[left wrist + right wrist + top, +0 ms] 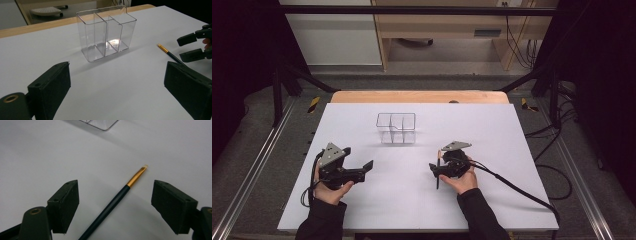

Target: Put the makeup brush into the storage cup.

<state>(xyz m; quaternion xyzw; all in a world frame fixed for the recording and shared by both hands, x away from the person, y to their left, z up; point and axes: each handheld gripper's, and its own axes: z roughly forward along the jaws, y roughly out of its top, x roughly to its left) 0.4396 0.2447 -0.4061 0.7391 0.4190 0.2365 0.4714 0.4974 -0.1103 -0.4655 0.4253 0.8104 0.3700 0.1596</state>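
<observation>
**Brush pickup: right gripper straddling a thin paintbrush on a white table**

The white table (492, 125) carries a clear plastic organizer (396, 128) standing upright near its far middle, divided into several compartments, all of which look empty in the left gripper view. The left gripper (362, 169) is held low at the near left, well apart from the organizer; its jaws stand wide apart around nothing. The right gripper (435, 169) sits at the near right, jaws likewise spread, one on each side of the paintbrush (117, 198) but not touching it. The paintbrush lies flat on the table, dark handle toward the person, gold ferrule (136, 178) and pale bristle tip pointing roughly toward the organizer.

Risks, as judged from this position: the handle is thin, round and flush with the surface, so jaws closing too high would pass over it, and jaws closing off-centre could roll or skid it sideways. Pressing lower invites the jaw tips to scrape the table. A grip near one end would let the brush pivot and droop when lifted.
</observation>
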